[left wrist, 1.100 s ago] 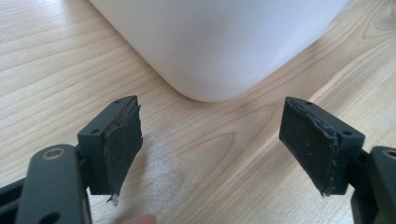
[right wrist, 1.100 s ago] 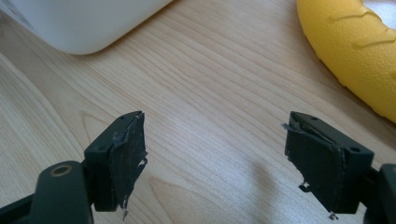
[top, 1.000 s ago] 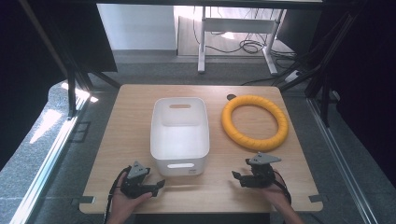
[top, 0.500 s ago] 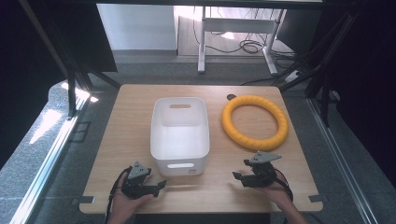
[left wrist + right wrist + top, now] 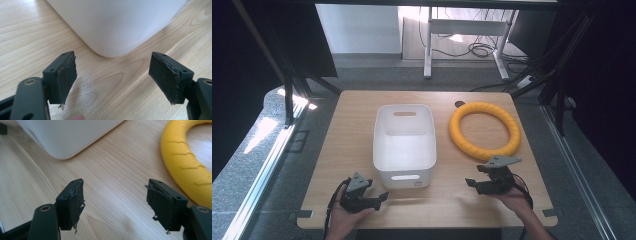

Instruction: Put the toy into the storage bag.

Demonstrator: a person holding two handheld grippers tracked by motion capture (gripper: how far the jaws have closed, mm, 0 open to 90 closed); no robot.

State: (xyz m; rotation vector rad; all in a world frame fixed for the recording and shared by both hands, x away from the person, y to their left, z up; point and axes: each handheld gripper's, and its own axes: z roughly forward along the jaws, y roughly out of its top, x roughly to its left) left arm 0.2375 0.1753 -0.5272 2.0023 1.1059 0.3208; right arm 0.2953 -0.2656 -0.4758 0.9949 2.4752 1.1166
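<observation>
Two hand-held grippers sit over the near edge of a wooden worktop (image 5: 352, 130), each held in one of the person's hands. At the left of the high view, the left hand-held gripper (image 5: 379, 197) lies low by the near left corner of a white bin (image 5: 404, 142). Its jaws stand wide apart with nothing between them; in the left gripper view (image 5: 112, 80) bare wood shows between the worn black pads, and the bin's rounded corner (image 5: 112, 27) sits just ahead of them, not touching.

The white bin stands upright in the middle of the worktop, a rectangular tub with rounded corners and a slot handle in its far and near end walls. Its inside shows plain white floor and walls, with nothing lying in it.

To the right of the bin, and apart from it, a yellow ring (image 5: 484, 131) lies flat on the worktop, with bare wood showing through its middle.

Nearest the person on that side, the right hand-held gripper (image 5: 472, 184) hovers just short of the ring's near edge. Its jaws have just been closing a little, yet they are wide and empty. In the right gripper view (image 5: 115, 205) the ring (image 5: 185, 162) curves past the right jaw without contact, and the bin's corner (image 5: 65, 137) lies ahead to the left.
</observation>
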